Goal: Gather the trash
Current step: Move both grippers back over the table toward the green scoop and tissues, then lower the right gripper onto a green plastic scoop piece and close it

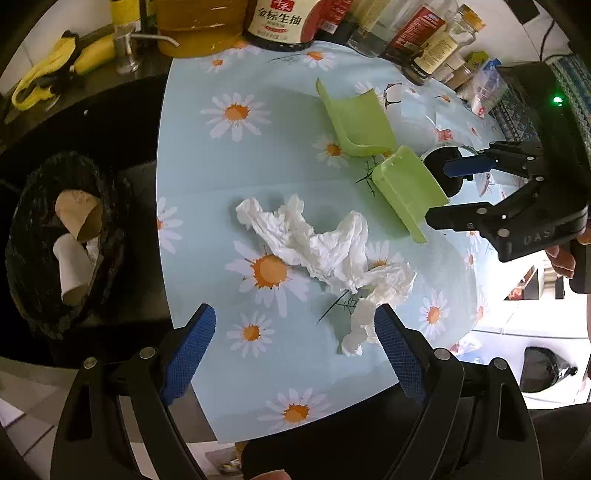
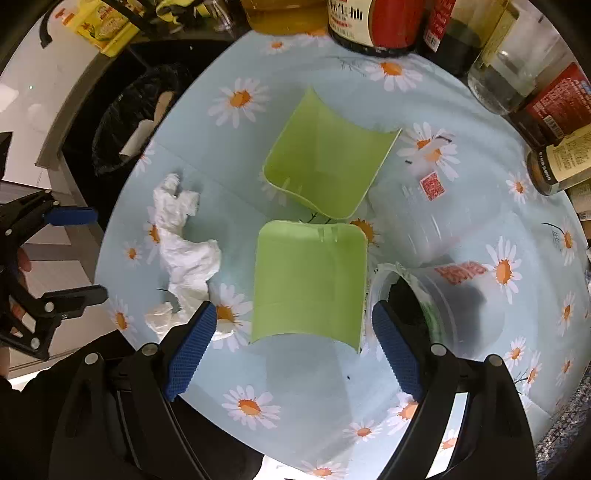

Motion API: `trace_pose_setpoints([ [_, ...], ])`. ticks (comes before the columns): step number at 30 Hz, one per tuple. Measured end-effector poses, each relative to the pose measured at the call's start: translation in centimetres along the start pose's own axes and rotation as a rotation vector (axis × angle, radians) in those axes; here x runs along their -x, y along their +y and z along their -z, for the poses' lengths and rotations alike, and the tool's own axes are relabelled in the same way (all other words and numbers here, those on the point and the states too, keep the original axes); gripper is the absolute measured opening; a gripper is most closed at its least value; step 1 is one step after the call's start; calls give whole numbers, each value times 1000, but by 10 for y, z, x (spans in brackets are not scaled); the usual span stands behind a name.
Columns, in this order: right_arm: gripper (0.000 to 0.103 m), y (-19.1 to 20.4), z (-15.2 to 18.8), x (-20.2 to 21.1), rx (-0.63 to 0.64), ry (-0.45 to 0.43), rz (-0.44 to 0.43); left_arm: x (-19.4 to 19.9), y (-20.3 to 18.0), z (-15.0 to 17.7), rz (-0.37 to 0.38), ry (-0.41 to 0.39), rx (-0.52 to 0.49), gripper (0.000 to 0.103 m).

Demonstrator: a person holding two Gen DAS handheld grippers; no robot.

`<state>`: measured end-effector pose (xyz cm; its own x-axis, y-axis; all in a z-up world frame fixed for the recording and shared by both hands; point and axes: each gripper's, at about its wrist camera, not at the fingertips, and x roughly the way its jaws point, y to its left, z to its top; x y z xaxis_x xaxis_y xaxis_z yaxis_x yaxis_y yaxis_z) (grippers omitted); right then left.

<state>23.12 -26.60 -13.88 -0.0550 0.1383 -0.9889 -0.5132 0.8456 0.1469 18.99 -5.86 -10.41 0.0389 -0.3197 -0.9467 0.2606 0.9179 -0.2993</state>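
Left gripper [image 1: 293, 350]: jaws wide apart, nothing held; poised above the near table edge with the tissue just ahead, its tail touching or close beside the right-hand pad.
Right gripper [image 2: 293, 350]: jaws wide apart, nothing held; the nearer green piece lies directly ahead between the finger lines.
Crumpled tissue [image 1: 325, 251]: white, soft and very light by appearance; judged to compress fully and offer no slip risk. Best hold is the thick bunched middle, as the thin trailing end could tear or pull loose.
Nearer green piece [image 2: 310, 284]: curved sheet lying hollow-down, judged thin, stiff and smooth plastic; light. Likely to slide on the cloth, so a pinch across one raised edge looks safer than a press from above.
Farther green piece [image 2: 325, 162]: same material, hollow-up, just beyond the first; upturned rim offers an edge to grip.
Clear cup [image 2: 436, 302]: on its side to the right of the right gripper, dark residue inside; thin-walled, judged crushable and may spill.
Surface: daisy-print tablecloth [image 1: 221, 155], glossy, creased, judged slippery.
Bin [image 1: 59, 236]: black-lined, left of the left gripper and below table level; already holds cardboard tubes.
Beyond: bottles and jars [image 2: 373, 22] crowd the far table edge; a careless sweep might topple them.
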Motion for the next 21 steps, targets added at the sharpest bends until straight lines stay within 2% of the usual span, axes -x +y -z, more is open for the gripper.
trace_pose_setpoints([
  [8, 85, 4, -7, -5, -21, 13, 13, -6, 9, 8, 38, -1, 58, 85],
  [12, 85, 9, -8, -4, -11, 25, 96, -12, 16, 10, 57, 0, 81, 86],
  [21, 85, 11, -18, -22, -74, 96, 137, -16, 28, 14, 95, 2, 85, 85],
])
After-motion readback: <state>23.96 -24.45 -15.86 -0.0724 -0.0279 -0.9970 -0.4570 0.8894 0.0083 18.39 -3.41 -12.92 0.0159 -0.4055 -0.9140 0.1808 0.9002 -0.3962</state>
